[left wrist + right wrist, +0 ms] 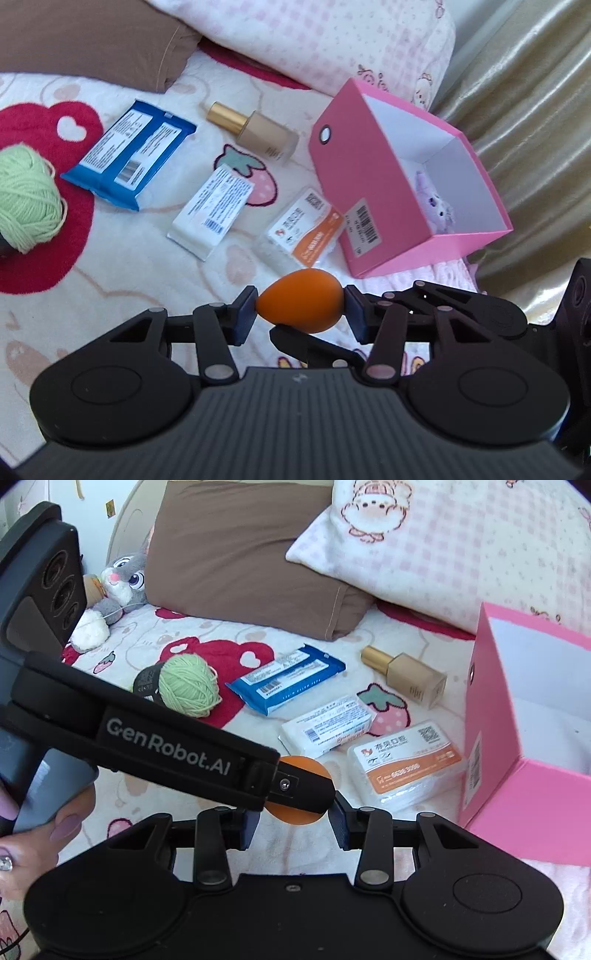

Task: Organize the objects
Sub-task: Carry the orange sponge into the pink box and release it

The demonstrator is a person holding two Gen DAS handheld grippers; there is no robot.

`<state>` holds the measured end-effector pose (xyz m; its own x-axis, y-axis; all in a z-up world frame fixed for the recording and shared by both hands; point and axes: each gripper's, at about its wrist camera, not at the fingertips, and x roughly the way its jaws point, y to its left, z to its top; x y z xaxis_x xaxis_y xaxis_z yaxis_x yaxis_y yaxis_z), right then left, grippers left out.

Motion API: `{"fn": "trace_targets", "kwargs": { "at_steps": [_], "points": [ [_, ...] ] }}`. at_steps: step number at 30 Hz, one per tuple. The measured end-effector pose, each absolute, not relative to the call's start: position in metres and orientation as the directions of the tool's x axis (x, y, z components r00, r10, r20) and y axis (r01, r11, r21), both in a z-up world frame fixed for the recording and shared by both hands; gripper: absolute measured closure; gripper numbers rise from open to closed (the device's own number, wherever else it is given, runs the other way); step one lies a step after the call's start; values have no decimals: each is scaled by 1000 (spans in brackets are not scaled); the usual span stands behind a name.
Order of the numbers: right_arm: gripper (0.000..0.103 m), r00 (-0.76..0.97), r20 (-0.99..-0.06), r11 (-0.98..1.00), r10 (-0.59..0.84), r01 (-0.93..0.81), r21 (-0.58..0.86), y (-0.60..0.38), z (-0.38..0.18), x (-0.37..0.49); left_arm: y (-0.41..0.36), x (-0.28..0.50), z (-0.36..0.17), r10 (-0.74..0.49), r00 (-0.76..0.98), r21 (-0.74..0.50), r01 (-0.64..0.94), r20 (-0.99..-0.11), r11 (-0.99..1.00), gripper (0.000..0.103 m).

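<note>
Along the left edge of the left wrist view, a green yarn ball (27, 195) sits on the patterned blanket (110, 295), and the brown pillow (92, 37) closes off the far side. Moving right, a blue packet (129, 155), a white packet (210, 218), a gold-capped bottle (255, 129) and an orange-labelled packet (303, 232) lie flat in a loose row. They are apart from one another, except that the orange-labelled packet lies right against the pink box (369, 177).

You have bare blanket between this row and your grippers, widest at the near left. The box stands open-topped near the bed's right edge, with a pale plush toy (437, 206) inside. Just beyond it hangs the shiny curtain (535, 110), so room on that side is tight.

Your left gripper (300, 314) pinches the orange sponge (301, 304) end to end between its blue pads, clear above the blanket and short of the box's near corner.

From the right wrist camera, your hand (33, 849) shows at the left, wrapped round the left gripper's handle, which crosses the view. Your right gripper (295, 823) is drawn in on the same sponge, one pad close at each side. The left gripper's finger hides part of that contact, though in the left view one right finger (303, 343) lies against the sponge's near underside. The box wall rises just to the right.
</note>
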<state>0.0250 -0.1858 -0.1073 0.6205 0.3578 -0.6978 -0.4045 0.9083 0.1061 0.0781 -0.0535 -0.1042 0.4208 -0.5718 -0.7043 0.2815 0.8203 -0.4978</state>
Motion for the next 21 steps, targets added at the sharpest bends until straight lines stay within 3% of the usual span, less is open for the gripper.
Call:
{"fn": "trace_targets", "kwargs": {
  "at_steps": [12,21],
  "points": [
    [57,762,-578,948,290,-310,68,-265,-8,10,-134,87,16,-649,415,-431,507,-638,747,54],
    [57,791,-593,988,152,-124,88,-360,16,48,-244,134,34,-689,351,-400,614,-634,680,54]
  ]
}}
